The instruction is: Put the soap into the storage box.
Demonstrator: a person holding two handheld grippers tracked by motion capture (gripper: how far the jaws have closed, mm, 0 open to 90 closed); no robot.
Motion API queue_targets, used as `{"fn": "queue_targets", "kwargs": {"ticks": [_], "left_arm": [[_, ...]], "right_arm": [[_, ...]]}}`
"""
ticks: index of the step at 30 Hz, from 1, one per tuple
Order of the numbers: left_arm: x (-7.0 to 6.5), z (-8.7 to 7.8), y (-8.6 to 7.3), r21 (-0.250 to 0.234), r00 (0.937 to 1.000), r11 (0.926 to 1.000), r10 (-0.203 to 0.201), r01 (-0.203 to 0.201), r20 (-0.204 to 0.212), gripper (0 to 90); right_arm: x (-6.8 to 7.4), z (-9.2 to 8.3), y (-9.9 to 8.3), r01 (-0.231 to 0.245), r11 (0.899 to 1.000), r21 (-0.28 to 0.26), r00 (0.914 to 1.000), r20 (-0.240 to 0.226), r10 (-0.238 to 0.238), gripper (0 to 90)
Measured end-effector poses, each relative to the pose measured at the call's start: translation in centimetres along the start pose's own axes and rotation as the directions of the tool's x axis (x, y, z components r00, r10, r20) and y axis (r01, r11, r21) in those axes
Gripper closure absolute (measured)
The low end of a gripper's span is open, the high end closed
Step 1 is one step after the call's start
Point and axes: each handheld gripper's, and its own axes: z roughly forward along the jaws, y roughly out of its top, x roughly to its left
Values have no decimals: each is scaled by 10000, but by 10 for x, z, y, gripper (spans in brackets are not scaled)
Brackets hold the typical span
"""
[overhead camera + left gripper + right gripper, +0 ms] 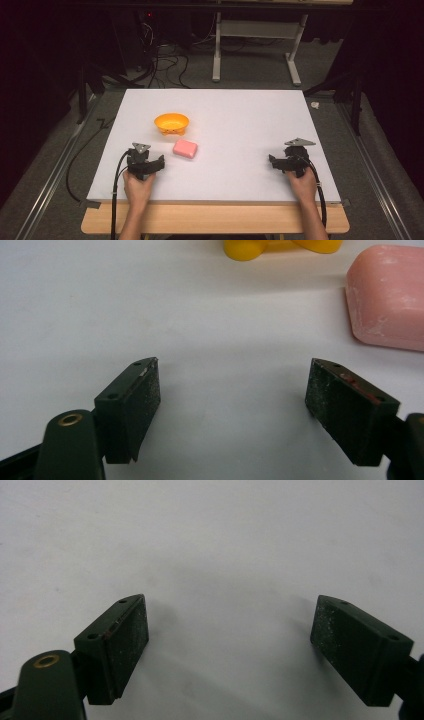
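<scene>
A pink soap bar (pixel 185 148) lies on the white table top (pixel 235 125), just in front of an orange bowl (pixel 171 123). My left gripper (pixel 145 161) rests near the table's front left, a little to the left of the soap, held by a hand. In the left gripper view its jaws stand wide open over bare table, with the soap bar (pixel 387 297) ahead to the right and the bowl's yellow base (pixel 280 246) at the top edge. My right gripper (pixel 287 159) sits at the front right, open, with nothing between its fingers (pixel 117 647).
The white top lies on a wooden table whose front edge (pixel 215 219) shows below the hands. Cables (pixel 117 200) trail from both grippers off the front. Beyond the table stand a white frame (pixel 255 45) and floor cables (pixel 165 65).
</scene>
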Motion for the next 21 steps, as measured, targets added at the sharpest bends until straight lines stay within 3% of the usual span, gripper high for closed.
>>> {"fn": "queue_targets", "kwargs": {"ticks": [21], "left_arm": [[1, 0, 1, 64, 10000, 10000, -12, 12, 65, 219]], "right_arm": [[0, 0, 0, 13, 10000, 4, 10000, -3, -13, 160]]}}
